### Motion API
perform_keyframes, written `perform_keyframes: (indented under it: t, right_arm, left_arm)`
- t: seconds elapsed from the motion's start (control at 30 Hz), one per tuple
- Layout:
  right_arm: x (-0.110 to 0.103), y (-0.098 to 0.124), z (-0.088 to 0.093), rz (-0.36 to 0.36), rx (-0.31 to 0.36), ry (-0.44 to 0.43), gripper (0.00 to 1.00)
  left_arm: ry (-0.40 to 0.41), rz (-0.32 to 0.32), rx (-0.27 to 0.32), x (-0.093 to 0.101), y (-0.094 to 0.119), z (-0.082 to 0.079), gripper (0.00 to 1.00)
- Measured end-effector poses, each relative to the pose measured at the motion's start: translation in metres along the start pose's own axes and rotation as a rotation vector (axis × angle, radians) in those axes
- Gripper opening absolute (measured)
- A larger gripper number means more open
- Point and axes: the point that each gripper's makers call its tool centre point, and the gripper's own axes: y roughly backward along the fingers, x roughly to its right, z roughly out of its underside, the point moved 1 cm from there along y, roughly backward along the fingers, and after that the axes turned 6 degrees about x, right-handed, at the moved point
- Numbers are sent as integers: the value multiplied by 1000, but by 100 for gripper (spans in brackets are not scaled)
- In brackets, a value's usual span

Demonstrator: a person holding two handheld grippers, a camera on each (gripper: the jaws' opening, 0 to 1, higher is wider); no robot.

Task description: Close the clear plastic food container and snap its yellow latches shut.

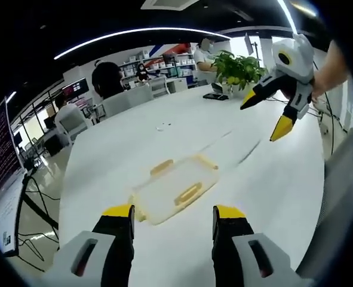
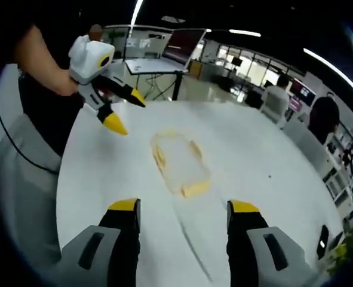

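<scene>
The clear plastic food container [image 1: 175, 186] lies flat on the white table [image 1: 110, 149], with yellow latches [image 1: 188, 194] along its sides. Whether the latches are snapped down is too blurred to tell. My left gripper [image 1: 173, 212] stands open just short of its near edge, touching nothing. My right gripper [image 1: 263, 119] hovers open above the table to the right, held in a hand. In the right gripper view the container [image 2: 179, 164] sits ahead of my open right gripper [image 2: 183, 206], and the left gripper [image 2: 129, 116] hangs open beyond it at the upper left.
A potted plant [image 1: 239, 69] and a dark phone [image 1: 215, 96] stand at the table's far end. Chairs [image 1: 125, 98] and seated people ring the far side. A person's body and grey trousers [image 2: 21, 161] press against the table edge. Bare tabletop surrounds the container.
</scene>
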Motion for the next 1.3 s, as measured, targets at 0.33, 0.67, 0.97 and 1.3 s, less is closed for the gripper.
perform_keyframes:
  t: [0.33,0.67,0.97,1.3]
  right_arm:
    - [0,-19,1,-70,-30,34,55]
    - [12,-31,-6,-112,-43,80,55]
    - [18,-39,-12,-141,-43,106,56]
    - [17,-52,-12,-227,-83,243,56]
  left_arm:
    - [-52,53,-31,-9,-11,7,47]
    - [-109,93,-40,-28,-20,2,47]
    - [-152,134,-55,-39,-29,-1,47]
    - [-206,233,-71,-33,-44,-2,47]
